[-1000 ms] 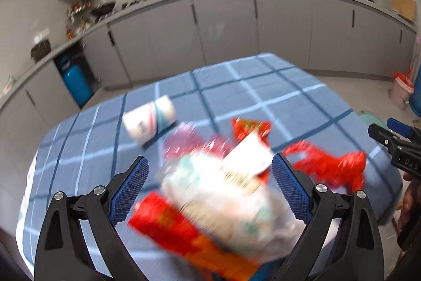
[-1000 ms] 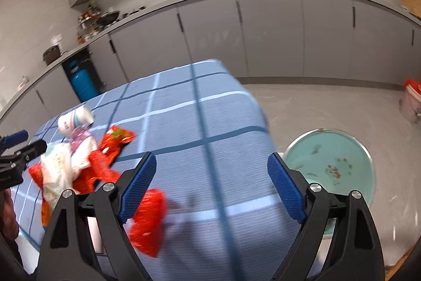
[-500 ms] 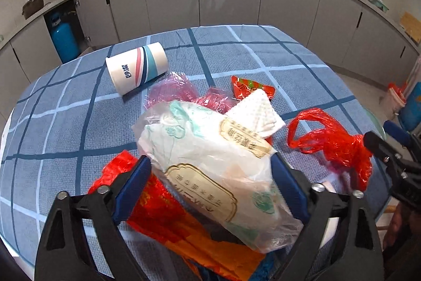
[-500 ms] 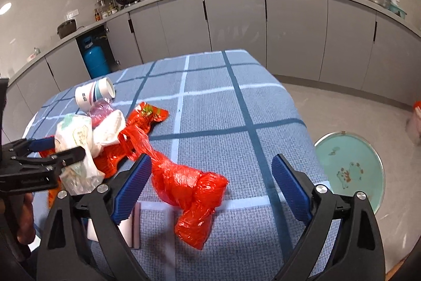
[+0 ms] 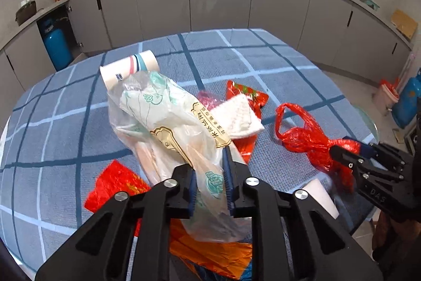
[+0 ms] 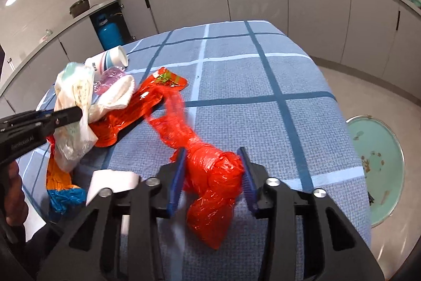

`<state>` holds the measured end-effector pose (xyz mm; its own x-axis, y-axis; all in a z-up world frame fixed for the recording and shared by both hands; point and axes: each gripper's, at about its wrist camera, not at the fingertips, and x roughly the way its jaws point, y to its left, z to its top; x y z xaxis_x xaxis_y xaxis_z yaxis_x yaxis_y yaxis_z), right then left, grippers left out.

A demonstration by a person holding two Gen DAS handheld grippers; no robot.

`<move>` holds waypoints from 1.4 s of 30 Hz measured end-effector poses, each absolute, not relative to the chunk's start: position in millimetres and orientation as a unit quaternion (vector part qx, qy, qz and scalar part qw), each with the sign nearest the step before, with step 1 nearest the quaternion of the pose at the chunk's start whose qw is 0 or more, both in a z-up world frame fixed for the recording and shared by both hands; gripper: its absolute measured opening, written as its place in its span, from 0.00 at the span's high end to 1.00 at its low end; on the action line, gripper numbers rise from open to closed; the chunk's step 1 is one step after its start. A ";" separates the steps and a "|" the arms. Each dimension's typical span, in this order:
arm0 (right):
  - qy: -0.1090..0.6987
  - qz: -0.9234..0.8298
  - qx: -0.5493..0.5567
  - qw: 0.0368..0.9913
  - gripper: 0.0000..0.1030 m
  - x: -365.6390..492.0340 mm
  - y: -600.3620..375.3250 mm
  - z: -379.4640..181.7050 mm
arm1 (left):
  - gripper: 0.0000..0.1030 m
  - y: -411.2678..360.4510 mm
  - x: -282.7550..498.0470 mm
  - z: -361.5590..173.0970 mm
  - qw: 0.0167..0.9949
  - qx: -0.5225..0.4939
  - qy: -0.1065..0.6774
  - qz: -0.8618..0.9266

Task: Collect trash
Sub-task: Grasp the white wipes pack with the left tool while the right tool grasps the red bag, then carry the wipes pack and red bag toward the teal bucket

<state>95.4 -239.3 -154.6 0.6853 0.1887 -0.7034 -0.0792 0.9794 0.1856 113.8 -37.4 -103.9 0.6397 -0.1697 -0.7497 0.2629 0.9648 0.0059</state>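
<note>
Clamping the clear tissue pack (image 5: 168, 123), the left gripper (image 5: 210, 191) has just closed its jaws on the crinkled lower end of the wrapper; the pack stands up from the blue checked tablecloth (image 5: 263, 62), and gold-bordered labels with Chinese writing run along it. Behind the pack lies a tipped paper cup (image 5: 129, 67) with red and teal stripes and a small dark print too small to read. Right of the pack sit a white folded napkin (image 5: 239, 117) and a red snack wrapper (image 5: 252, 96). Farther right, the right gripper (image 6: 213, 173) has likewise just closed, its blue pads pressing the knotted red plastic bag (image 6: 213, 183). On the floor beyond the table edge stands a teal basin (image 6: 376, 165) holding a few small scraps.
</note>
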 end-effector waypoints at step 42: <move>0.274 -0.027 0.130 0.952 0.72 63.5 -330.2 -104.2 | 0.86 -131.8 136.7 -33.5 0.928 0.128 0.305 -0.173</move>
